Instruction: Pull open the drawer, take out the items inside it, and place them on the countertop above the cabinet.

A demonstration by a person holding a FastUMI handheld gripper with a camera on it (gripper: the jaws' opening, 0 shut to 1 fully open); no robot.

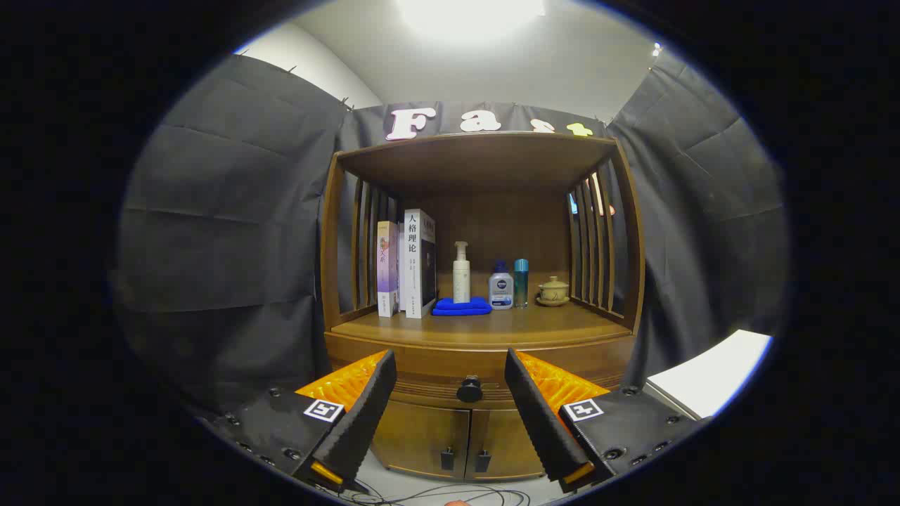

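Observation:
A wooden cabinet stands ahead of me. Its drawer sits closed under the countertop, with a dark round knob at its middle. My gripper is open, its two fingers spread wide with nothing between them. The knob lies beyond the fingers, in line with the gap between them and a short way off. What is inside the drawer is hidden.
On the countertop stand two books, a pump bottle on a folded blue cloth, two small bottles and a lidded cup. Two lower doors sit under the drawer. Cables lie on the floor. A white surface is at right.

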